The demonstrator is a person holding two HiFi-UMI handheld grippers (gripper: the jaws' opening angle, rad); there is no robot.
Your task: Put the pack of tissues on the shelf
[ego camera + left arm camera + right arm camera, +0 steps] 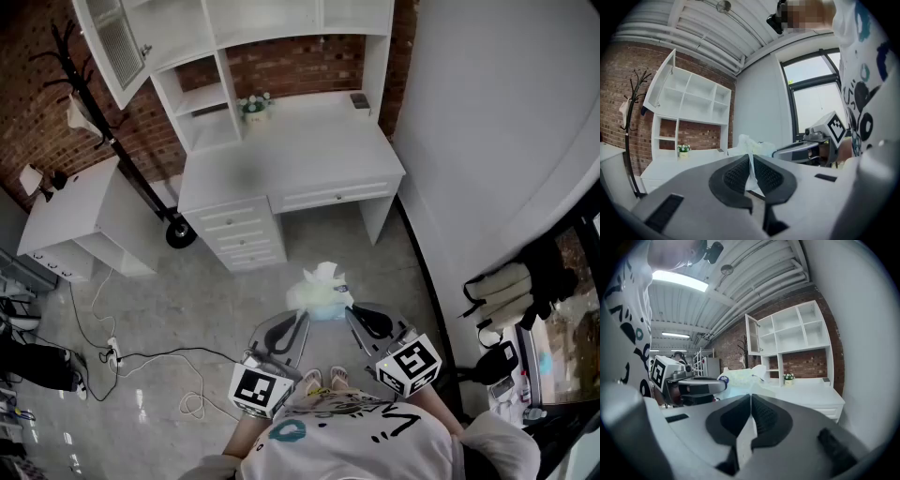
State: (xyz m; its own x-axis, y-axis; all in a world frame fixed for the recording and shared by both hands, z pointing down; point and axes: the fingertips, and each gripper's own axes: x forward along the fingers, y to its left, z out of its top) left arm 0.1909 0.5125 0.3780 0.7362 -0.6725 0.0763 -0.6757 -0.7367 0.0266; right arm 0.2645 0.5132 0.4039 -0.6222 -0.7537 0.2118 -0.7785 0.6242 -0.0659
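Observation:
The pack of tissues point(321, 289) is a pale, crinkly plastic bundle hanging in the air between my two grippers, over the floor in front of the white desk. My left gripper point(301, 318) is shut on the wrapper's left edge; in the left gripper view a thin strip of film point(750, 165) is pinched between the dark pads. On the other side my right gripper point(349, 312) is shut on the wrapper's right edge point(750, 401). The white shelf unit point(234, 42) stands on the desk point(309, 159), well ahead of the pack.
A small flower pot point(253, 105) and a dark little object point(360, 99) sit on the desk near the shelf. Left of the desk stand a black coat rack point(103, 122) and a low white cabinet point(70, 216). Cables point(141, 361) lie on the floor at left.

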